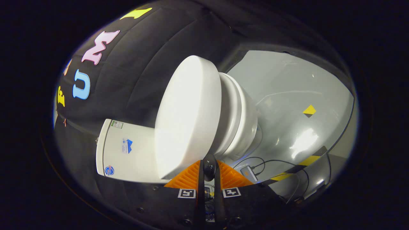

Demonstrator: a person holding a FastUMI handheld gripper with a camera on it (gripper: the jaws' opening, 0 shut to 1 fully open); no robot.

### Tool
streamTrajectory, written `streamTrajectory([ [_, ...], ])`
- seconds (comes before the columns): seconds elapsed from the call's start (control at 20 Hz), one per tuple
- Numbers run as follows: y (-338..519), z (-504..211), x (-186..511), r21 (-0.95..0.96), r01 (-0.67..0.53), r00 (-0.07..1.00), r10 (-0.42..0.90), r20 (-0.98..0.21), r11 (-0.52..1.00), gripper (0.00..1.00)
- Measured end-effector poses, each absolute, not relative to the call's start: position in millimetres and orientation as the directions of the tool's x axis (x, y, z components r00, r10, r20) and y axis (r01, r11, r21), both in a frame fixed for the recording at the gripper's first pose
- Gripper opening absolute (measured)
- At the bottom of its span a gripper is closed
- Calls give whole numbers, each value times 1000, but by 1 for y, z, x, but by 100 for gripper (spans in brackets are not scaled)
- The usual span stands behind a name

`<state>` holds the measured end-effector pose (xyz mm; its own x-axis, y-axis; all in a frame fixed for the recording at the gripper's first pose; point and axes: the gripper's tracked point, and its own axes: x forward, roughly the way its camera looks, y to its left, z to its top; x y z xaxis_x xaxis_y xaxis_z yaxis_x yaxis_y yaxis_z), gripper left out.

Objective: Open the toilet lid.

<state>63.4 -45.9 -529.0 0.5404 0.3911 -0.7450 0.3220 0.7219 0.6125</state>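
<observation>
Your view is rolled hard, so the toilet (179, 127) reads sideways. One toilet: its tank (124, 148) sits toward the black cloth wall (134, 64), and the bowl (239, 118) runs away from it toward the pale floor (287, 95). The long axis goes tank to bowl.

One lid (188, 115), an oval disc lying down flat on the seat, not yet raised. Its broad top faces your camera and the cloth wall. The long axis of the oval runs from the end right by your fingers out to the far rounded end; the tank meets one long side of it.

Your gripper (209, 166) is right at the lid's near edge. The two fingers are pressed close together with a narrow dark slit between them. They look clenched on nothing; I can't tell whether a tip touches the lid rim.

Counted on the floor:
- one small grey box (248, 174) with cables (274, 164), just beyond the fingers beside the bowl's base
- one yellow diamond marker (309, 110)
- one yellow and black striped tape strip (300, 166)

Open room: bare floor past the bowl, well apart from the box. The tank side is tight against the cloth.
</observation>
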Motion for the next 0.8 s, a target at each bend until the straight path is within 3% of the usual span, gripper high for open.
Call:
streamTrajectory([
  [0.4,-6,-437,74,483,248,631,238,-739,840,16],
  [0.6,25,-397,74,241,168,660,72,-748,956,16],
  [0.8,54,-366,74,178,191,688,-3,-725,965,11],
])
